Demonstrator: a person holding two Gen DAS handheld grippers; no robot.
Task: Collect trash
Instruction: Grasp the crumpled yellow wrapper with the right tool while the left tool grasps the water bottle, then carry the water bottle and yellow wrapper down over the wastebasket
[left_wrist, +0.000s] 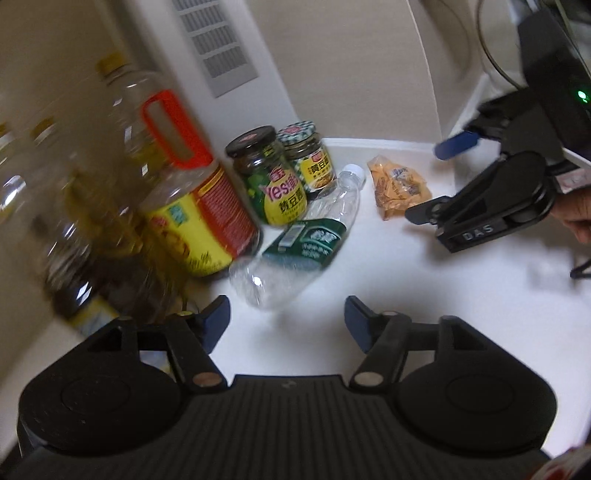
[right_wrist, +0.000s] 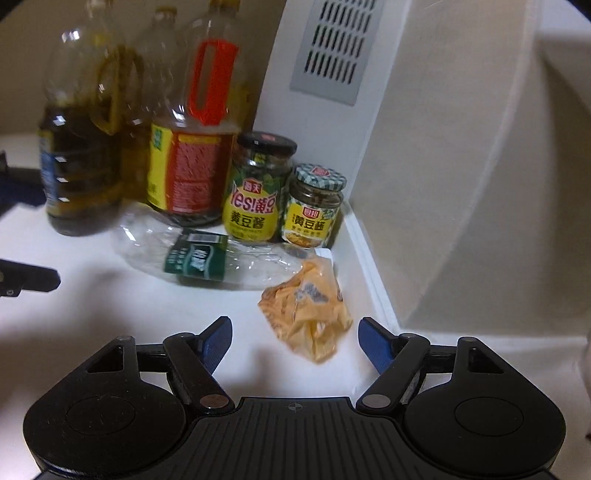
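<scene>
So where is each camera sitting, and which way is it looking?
Left wrist view: sits on the left gripper, looking forward and down at the empty water bottle lying on the white counter; its own open fingers show, plus the right gripper and a bit of hand.
Right wrist view: sits on the right gripper, looking at the crumpled yellow wrapper; its open fingers show, and the left gripper's tip at the left edge.
Both share the bottle, wrapper, sauce jars and oil bottles.
</scene>
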